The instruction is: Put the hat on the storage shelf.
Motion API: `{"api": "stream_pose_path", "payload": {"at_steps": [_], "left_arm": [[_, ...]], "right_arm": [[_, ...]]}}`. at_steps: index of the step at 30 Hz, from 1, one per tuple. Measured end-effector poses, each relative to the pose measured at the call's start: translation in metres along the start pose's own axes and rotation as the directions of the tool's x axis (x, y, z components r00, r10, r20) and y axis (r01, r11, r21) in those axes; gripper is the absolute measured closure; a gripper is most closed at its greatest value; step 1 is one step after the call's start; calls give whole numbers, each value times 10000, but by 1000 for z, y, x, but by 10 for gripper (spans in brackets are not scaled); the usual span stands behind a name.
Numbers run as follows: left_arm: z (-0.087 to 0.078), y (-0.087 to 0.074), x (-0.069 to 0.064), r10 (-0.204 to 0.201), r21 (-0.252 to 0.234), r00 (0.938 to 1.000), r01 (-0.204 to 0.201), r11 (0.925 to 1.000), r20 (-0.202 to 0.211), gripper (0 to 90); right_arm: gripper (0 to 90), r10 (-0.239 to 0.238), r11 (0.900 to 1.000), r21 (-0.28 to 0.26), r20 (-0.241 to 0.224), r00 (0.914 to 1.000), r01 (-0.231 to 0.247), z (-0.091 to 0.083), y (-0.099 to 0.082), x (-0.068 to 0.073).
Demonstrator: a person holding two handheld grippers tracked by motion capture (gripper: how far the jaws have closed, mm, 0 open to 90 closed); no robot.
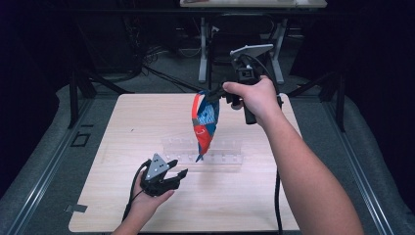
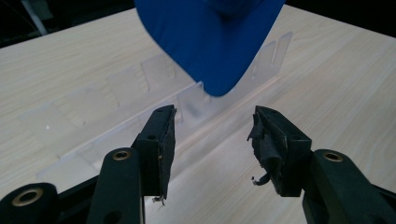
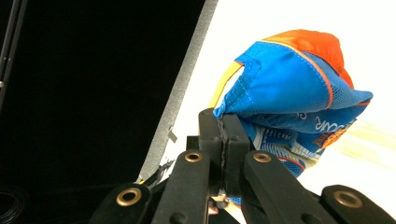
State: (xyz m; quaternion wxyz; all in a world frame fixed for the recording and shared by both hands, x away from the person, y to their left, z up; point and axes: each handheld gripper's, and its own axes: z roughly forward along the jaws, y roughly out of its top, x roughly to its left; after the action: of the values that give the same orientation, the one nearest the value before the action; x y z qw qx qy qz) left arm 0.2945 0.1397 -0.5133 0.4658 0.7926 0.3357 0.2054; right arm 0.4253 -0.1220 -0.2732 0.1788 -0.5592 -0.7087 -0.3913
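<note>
Left gripper [image 1: 177, 172] nearest, low over bench [image 1: 122, 147], jaws spread, holding nothing. Beyond it, clear acrylic rack [image 1: 205, 152] lies on bench. Right gripper [image 1: 211, 95] raised, clamped on blue-and-orange cap [image 1: 204, 125]; cap dangles above rack, not touching it. Judgement: pickup done; lowering cap into rack slot and release remain.

The cap [image 1: 204, 125] held in the right tool [image 1: 211, 96] is bright blue with orange-red panels, a yellow trim line, white stitching and white lettering on a blue band. Both tools are black with brass-coloured rivets; the left tool [image 1: 177, 175] carries a grey three-cornered plate. Ahead of the left tool, the rack [image 1: 230, 152] is clear plastic. The worktop [image 1: 122, 142] is pale wood grain.
</note>
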Motion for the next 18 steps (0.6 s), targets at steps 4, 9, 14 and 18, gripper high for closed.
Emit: {"api": "stream_pose_path", "payload": {"at_steps": [4, 9, 14, 18], "left_arm": [[6, 11, -8, 220, -168, 9997, -220, 9996, -42, 502], [9, 23, -15, 359, -265, 9993, -358, 9990, 50, 506], [11, 30, -18, 410, -342, 9991, -408, 9986, 43, 518], [12, 35, -19, 394, -406, 9992, -395, 9984, -28, 543]], "right_arm": [[898, 42, 10000, -55, -85, 10000, -42, 6, 3, 0], [898, 27, 10000, -64, -189, 9998, -28, 13, 5, 2], [897, -3, 10000, -50, -245, 9997, 2, 19, 5, 4], [897, -38, 10000, -31, -255, 9997, 37, 24, 4, 4]]}}
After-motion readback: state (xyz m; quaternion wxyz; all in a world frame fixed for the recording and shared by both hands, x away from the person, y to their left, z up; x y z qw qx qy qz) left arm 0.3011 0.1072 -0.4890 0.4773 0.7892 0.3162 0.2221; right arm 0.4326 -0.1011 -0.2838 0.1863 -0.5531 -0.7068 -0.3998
